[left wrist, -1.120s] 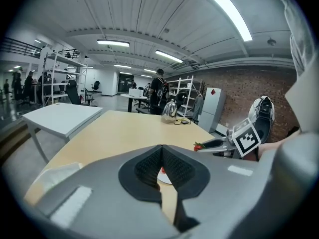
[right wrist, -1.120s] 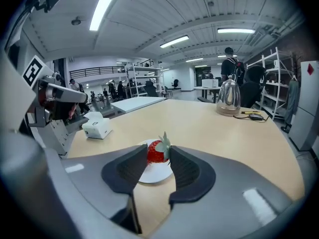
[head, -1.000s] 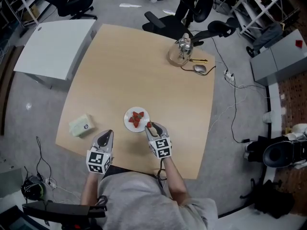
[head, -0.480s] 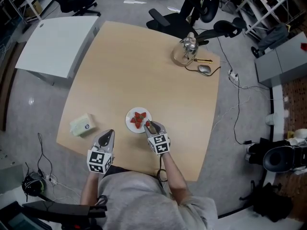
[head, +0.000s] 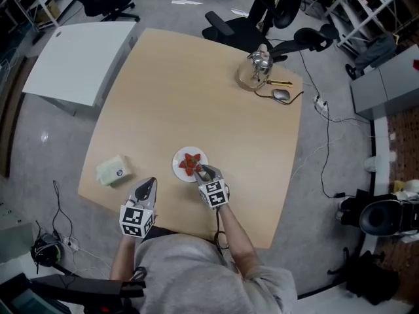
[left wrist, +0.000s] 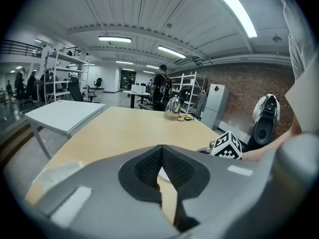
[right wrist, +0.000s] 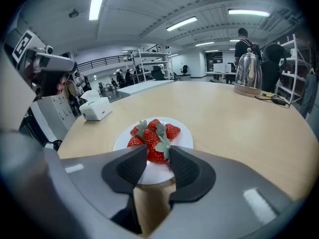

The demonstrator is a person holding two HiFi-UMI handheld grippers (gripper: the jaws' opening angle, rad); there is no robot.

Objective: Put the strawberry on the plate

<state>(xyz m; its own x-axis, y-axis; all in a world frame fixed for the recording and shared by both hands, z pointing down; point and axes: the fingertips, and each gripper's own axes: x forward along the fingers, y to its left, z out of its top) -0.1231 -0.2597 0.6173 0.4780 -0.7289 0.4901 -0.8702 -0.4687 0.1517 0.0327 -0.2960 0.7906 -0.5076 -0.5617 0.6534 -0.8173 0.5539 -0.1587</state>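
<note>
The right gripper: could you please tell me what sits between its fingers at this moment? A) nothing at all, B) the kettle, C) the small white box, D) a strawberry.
D: in the right gripper view, the right gripper has its fingers closed on a strawberry, just over the near edge of the white plate, which carries other strawberries.

The right gripper (head: 201,171) has come down and moved in toward the plate (head: 177,168). A second ago its fingers (right wrist: 187,171) held the strawberry (right wrist: 156,154) just beside the plate's right rim. Now the strawberry is low over the plate's near edge, right next to the other strawberries (right wrist: 149,132) piled there.
</note>
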